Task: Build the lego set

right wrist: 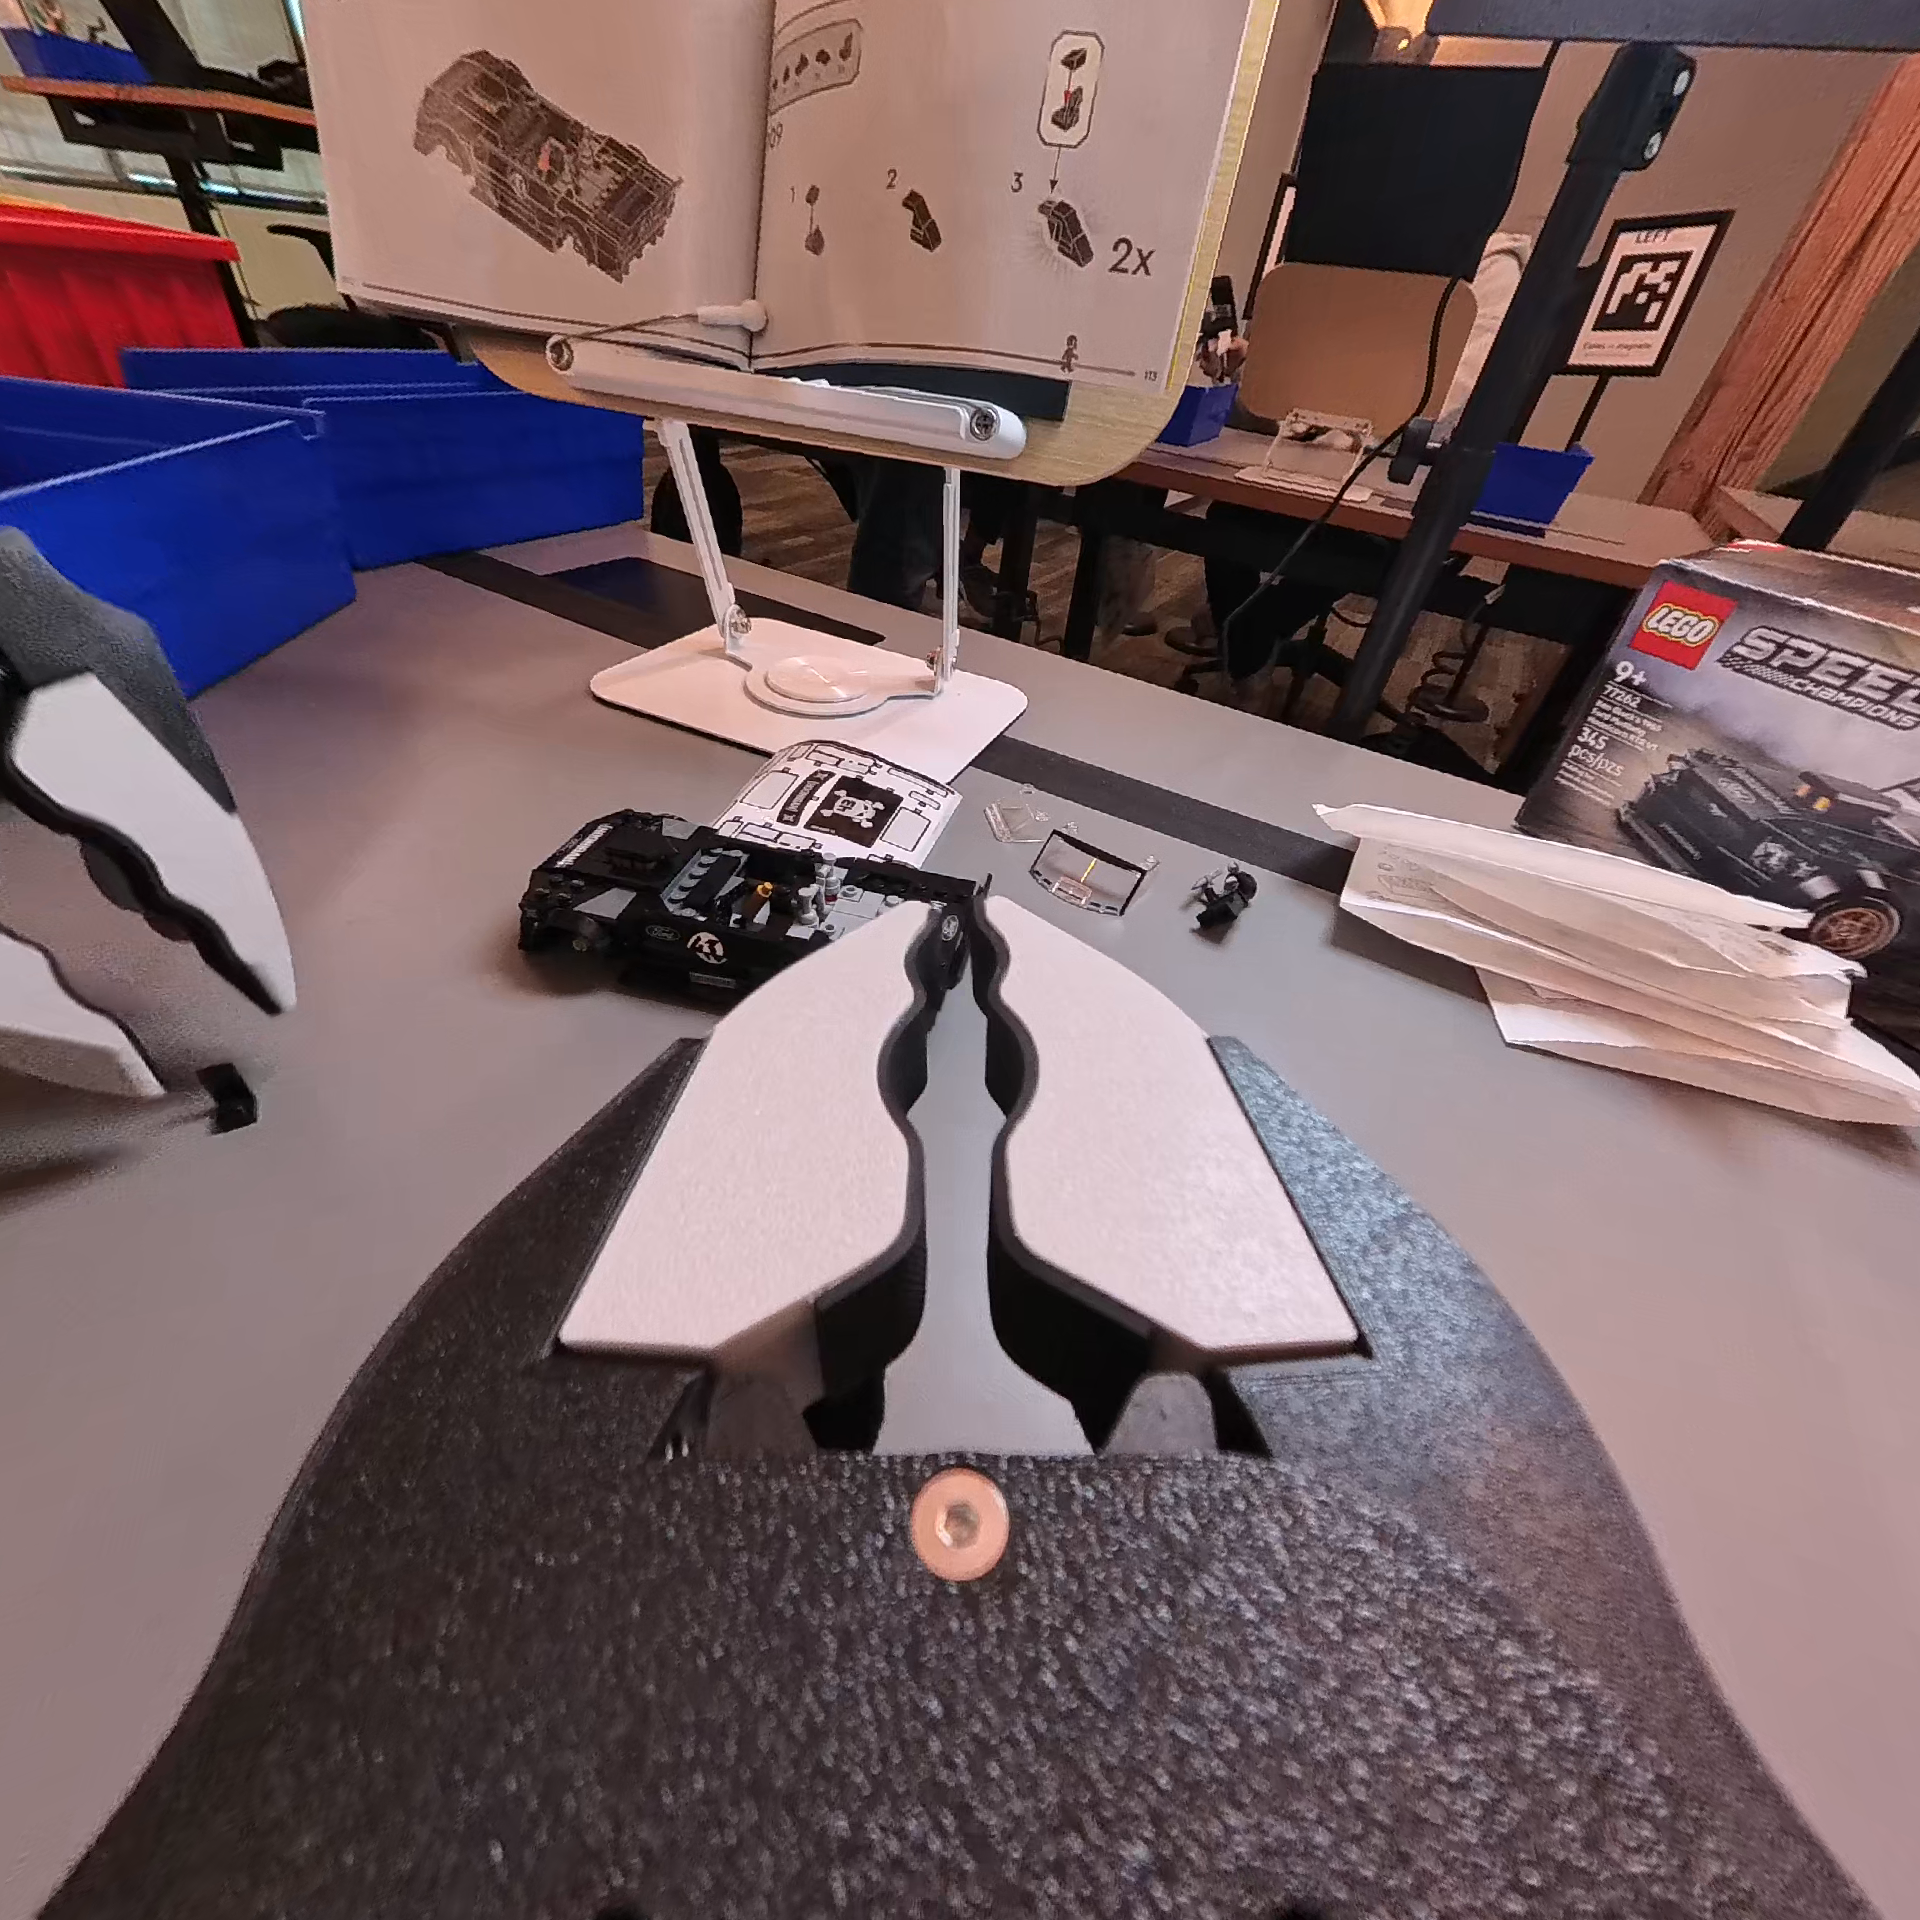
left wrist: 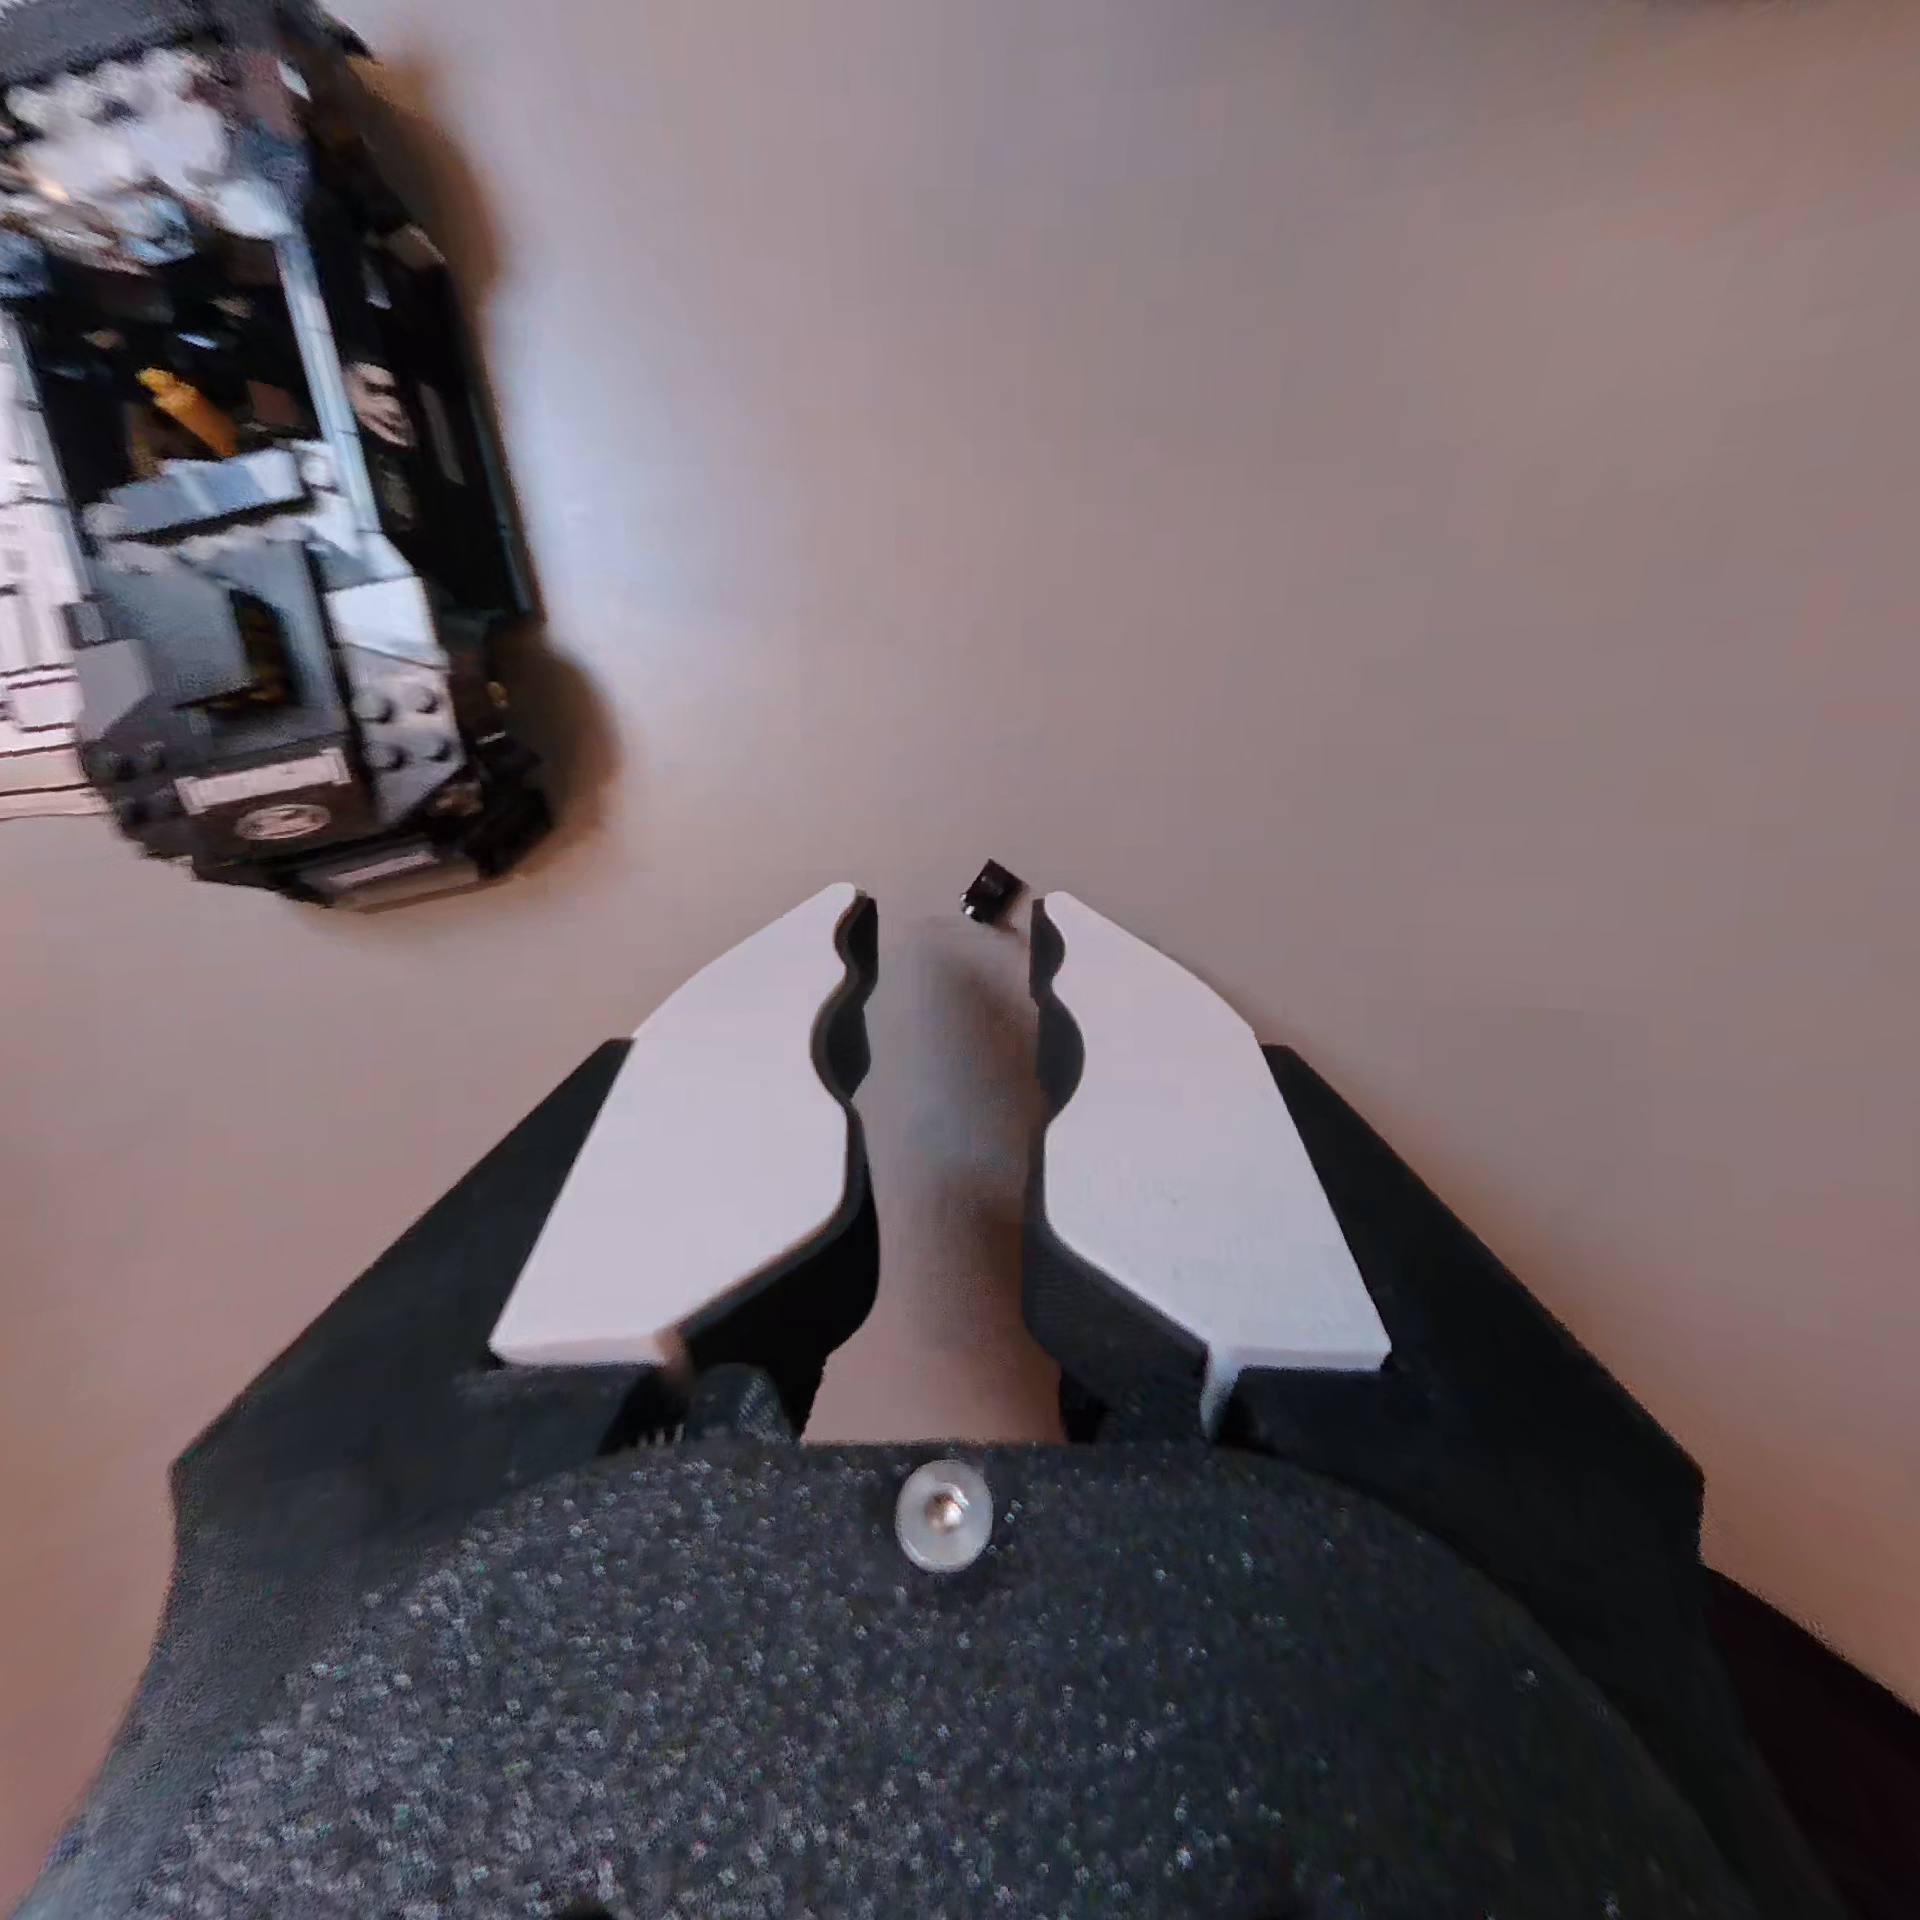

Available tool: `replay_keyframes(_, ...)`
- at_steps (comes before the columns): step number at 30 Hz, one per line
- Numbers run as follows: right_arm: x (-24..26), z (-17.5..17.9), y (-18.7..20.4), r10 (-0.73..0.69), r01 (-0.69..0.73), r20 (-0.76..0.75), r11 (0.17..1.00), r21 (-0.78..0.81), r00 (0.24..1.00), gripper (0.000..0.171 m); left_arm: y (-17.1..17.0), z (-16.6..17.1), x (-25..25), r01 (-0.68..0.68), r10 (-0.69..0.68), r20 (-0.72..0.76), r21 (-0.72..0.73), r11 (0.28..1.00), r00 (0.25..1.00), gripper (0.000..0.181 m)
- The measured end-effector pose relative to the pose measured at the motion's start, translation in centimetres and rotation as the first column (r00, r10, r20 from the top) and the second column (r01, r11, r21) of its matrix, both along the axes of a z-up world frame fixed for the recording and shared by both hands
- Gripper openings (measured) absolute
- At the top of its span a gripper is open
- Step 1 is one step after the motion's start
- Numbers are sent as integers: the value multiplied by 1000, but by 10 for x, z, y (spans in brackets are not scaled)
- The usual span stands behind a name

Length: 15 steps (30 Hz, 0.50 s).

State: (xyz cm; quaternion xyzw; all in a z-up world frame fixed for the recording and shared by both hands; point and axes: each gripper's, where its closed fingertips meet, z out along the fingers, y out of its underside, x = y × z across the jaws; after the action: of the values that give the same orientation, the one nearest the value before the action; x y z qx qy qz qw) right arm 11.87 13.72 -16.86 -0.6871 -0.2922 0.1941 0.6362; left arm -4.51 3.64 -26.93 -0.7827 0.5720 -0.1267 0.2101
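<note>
Bricks of black and grey make up the half-built lego car (right wrist: 727, 909) sitting on the grey table (right wrist: 1455, 1299), just in front of the white book stand (right wrist: 810, 696) that props up the open instruction booklet (right wrist: 769, 177). From above, in the left wrist view, the same car (left wrist: 270, 499) runs off the left edge and is smeared with blur, so its top is hard to read beyond a yellow bit deep inside. The left gripper (left wrist: 956, 914) points down at the table with its fingers spread and nothing between them; a tiny black lego piece (left wrist: 987, 891) lies on the surface just by the tip of one finger, whether touching or not I cannot tell. In the right wrist view that piece (right wrist: 231, 1099) sits below the left gripper's tips (right wrist: 218, 1039) at the frame's left edge. The right gripper (right wrist: 956, 920) hangs above the table with its fingers nearly together, a narrow gap left, holding nothing, and its tips cover the car's rear end. A sticker sheet (right wrist: 842, 800) is partly tucked behind the car. Beside it lie a clear windscreen piece (right wrist: 1091, 868), a smaller clear part (right wrist: 1018, 816) and some small dark bits (right wrist: 1221, 899) too tiny to identify. Crumpled white paper bags (right wrist: 1600, 966) and the lego box (right wrist: 1745, 748) are cut off at the right; blue bins (right wrist: 208, 520) stand at the left.
</note>
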Motion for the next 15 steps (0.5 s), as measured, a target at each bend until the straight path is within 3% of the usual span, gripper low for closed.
replay_keyframes(3,4,2,2,-20,20,-3,1000,10,1000,6,16,35,-9,-91,81,126,79,993,989,30)
replay_keyframes(6,10,7,2,-42,42,-23,999,22,999,7,46,87,-43,-263,205,262,209,942,943,29)
replay_keyframes(10,14,10,2,-51,53,-49,998,26,997,8,78,146,-126,-525,388,412,299,797,824,28)
replay_keyframes(15,12,10,0,-41,43,-45,999,26,998,8,95,155,-242,-780,624,495,210,589,604,30)
